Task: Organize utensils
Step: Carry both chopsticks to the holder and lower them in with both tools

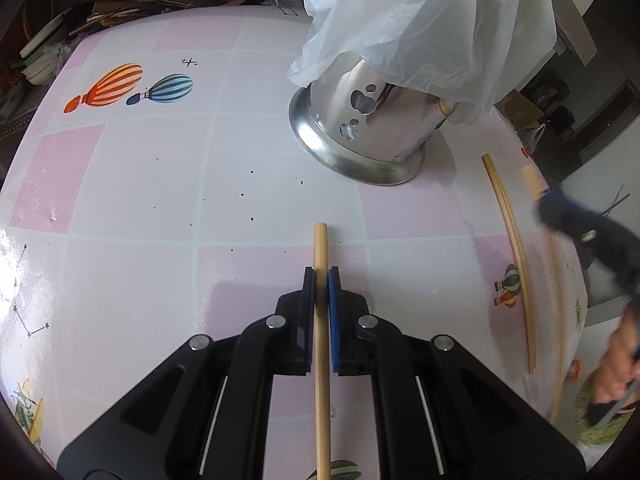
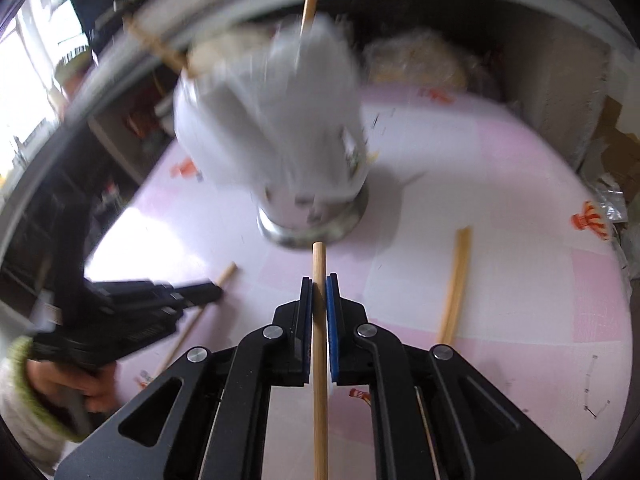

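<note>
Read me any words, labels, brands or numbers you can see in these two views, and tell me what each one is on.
No readable text in either view.
Tablecloth: only pictures, hot-air balloons, a small plane and constellation lines, no words.
Steel utensil holder: paw-print cutouts, no brand visible; a small sticker near its rim under the plastic bag is too small to read.
Chopsticks held in the left gripper and right gripper: plain, no markings.

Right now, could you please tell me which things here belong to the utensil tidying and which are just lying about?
Part of the job:
- chopstick in the left gripper
- chopstick in the right gripper
- loose chopstick on the table
- metal holder

Just lying about:
- plastic bag over the holder
- tablecloth
</note>
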The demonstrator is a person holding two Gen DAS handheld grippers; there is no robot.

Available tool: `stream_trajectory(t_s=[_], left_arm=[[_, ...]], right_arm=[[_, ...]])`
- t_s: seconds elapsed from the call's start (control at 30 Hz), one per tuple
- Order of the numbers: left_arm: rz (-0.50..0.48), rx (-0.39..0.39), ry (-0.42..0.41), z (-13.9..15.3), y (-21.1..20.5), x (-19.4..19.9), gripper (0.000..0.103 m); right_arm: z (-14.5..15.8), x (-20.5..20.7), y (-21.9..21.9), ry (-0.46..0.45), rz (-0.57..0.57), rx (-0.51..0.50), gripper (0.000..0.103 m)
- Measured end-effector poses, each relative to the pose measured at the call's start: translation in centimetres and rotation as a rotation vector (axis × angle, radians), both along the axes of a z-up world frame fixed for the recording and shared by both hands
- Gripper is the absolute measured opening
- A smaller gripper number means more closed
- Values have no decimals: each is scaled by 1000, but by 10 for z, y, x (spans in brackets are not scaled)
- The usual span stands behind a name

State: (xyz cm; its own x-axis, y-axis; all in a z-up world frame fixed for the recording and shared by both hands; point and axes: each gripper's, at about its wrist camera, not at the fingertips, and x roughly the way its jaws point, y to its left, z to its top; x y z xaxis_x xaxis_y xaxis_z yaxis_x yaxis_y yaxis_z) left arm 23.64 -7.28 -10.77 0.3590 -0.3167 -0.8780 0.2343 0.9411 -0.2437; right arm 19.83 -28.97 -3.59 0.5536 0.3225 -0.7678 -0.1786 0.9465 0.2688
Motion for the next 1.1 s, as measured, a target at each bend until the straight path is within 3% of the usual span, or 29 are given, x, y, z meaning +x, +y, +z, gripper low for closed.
stream_trajectory(t_s=[0.13,0.4,0.8,1.0,1.1], left_arm=[[8,-16,-16,7,4,-4,6],[8,-129,-140,68,18,-29,6],[-39,-346,-399,199,34,-69,6],[-50,-420,-533,263,36,-70,6],[-46,-436,-644,302,35,-65,6]], right_arm=[[35,-23,-21,-97,-42,24,7],[83,-62,-61,-231,-95,120,7],[91,-80,-67,-272,-86,239,7],[92,-82,-70,-281,-86,256,7],[92,-82,-71,-283,-86,261,7]])
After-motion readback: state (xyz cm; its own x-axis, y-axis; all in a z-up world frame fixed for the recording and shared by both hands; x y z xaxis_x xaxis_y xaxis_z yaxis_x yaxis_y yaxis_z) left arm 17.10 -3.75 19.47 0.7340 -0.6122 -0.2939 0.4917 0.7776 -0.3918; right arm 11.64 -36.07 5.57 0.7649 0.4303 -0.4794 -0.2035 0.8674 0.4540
